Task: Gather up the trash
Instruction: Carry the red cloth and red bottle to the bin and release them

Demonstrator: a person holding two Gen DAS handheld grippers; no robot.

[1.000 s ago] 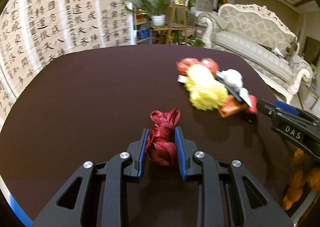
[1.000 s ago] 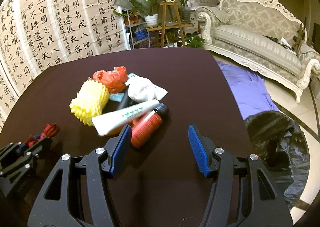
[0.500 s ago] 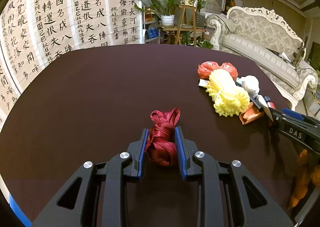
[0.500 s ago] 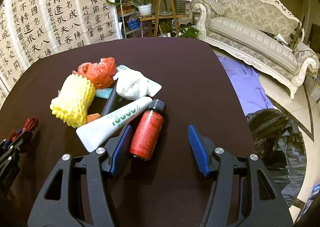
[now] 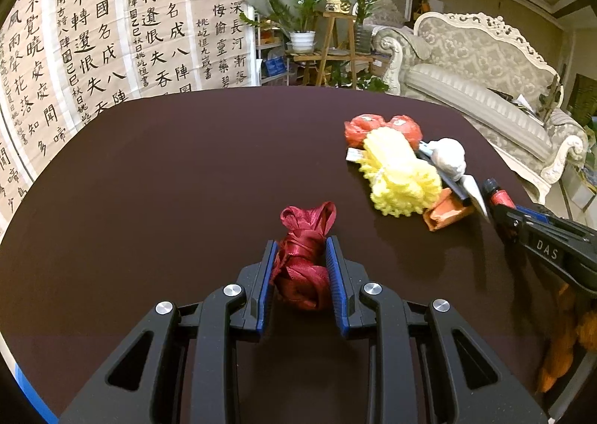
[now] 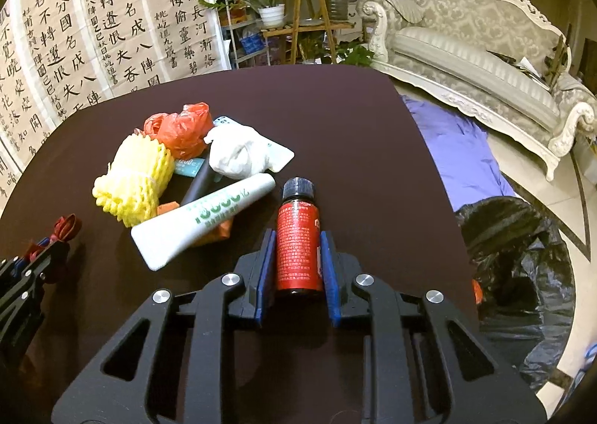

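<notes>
My left gripper [image 5: 300, 243] is shut on a crumpled dark red ribbon [image 5: 303, 263] just above the dark table [image 5: 168, 181]. My right gripper [image 6: 297, 237] is shut on a small red bottle with a black cap [image 6: 298, 245]. To the bottle's left lies a pile of trash: a white tube with green print [image 6: 201, 224], a yellow foam net [image 6: 136, 177], an orange plastic bag [image 6: 181, 129] and a white crumpled wad [image 6: 238, 151]. The pile also shows in the left wrist view, with the yellow net [image 5: 401, 177] in front.
A black trash bag [image 6: 522, 274] stands open on the floor right of the table, next to a purple cloth [image 6: 455, 147]. A sofa [image 6: 485, 50], plant stand and calligraphy screen stand behind the table. The right gripper's body [image 5: 552, 248] shows at the left wrist view's right edge.
My right gripper moved forward around the red bottle and closed on it. The left gripper kept its grip on the red ribbon and turned slightly.
</notes>
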